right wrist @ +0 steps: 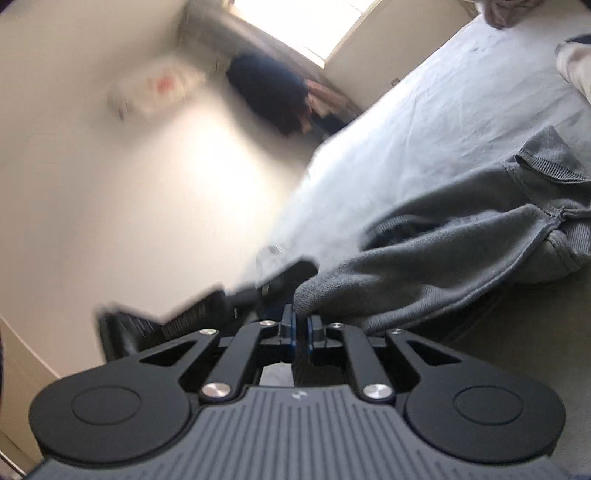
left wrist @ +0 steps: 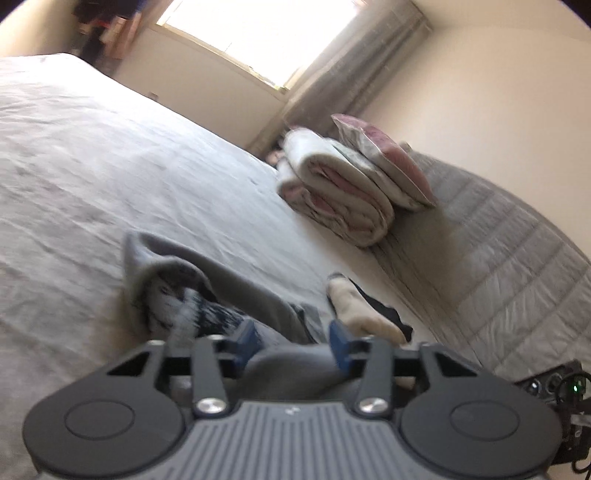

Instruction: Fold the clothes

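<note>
On the pale bed [left wrist: 110, 155], your right gripper [right wrist: 300, 325] pinches the grey sweatshirt [right wrist: 461, 236] by an edge, seemingly to lift it for folding; at its ten o'clock, your left gripper [left wrist: 293, 338] gapes empty above the cloth.

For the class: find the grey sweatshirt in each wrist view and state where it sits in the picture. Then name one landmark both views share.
Left wrist view: the grey sweatshirt lies crumpled on the bed, lower centre-left, just beyond the open left tool.
Right wrist view: the sweatshirt fills the right middle, its edge pinched in the shut right tool.
Shared landmark: the bright window, at the top of both pictures.
</note>
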Demonstrator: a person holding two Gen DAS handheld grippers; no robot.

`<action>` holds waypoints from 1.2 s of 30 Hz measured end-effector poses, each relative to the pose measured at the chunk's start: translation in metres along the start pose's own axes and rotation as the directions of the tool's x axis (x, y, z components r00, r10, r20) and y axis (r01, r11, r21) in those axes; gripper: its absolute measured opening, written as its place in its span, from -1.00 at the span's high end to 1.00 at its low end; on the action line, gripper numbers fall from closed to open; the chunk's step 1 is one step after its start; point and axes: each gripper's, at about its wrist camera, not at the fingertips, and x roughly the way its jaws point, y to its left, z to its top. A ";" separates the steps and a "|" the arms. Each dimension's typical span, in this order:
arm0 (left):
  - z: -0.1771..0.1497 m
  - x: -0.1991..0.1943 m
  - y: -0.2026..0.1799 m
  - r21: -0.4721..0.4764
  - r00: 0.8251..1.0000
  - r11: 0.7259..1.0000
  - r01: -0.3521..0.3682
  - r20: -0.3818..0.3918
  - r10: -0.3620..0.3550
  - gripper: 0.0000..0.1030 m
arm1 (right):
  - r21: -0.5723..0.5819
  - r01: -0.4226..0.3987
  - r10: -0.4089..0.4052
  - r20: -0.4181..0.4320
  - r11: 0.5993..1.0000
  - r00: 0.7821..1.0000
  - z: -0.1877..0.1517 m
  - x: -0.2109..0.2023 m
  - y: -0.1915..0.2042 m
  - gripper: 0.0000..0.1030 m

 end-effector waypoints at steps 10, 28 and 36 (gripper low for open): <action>-0.010 0.019 0.034 -0.086 0.981 0.984 -0.158 -0.129 0.146 0.03 | 0.184 0.175 -0.220 0.259 0.967 0.940 0.025 -0.058 -0.042 0.81; -0.067 0.092 0.009 0.044 0.949 0.997 -0.062 -0.307 0.073 0.03 | 0.311 0.520 -0.568 0.083 0.796 0.819 0.010 -0.065 -0.123 0.72; -0.073 0.089 -0.018 0.222 0.968 0.971 -0.083 -0.213 0.131 0.77 | 0.269 0.495 -0.530 0.074 0.826 0.845 0.010 -0.074 -0.111 0.04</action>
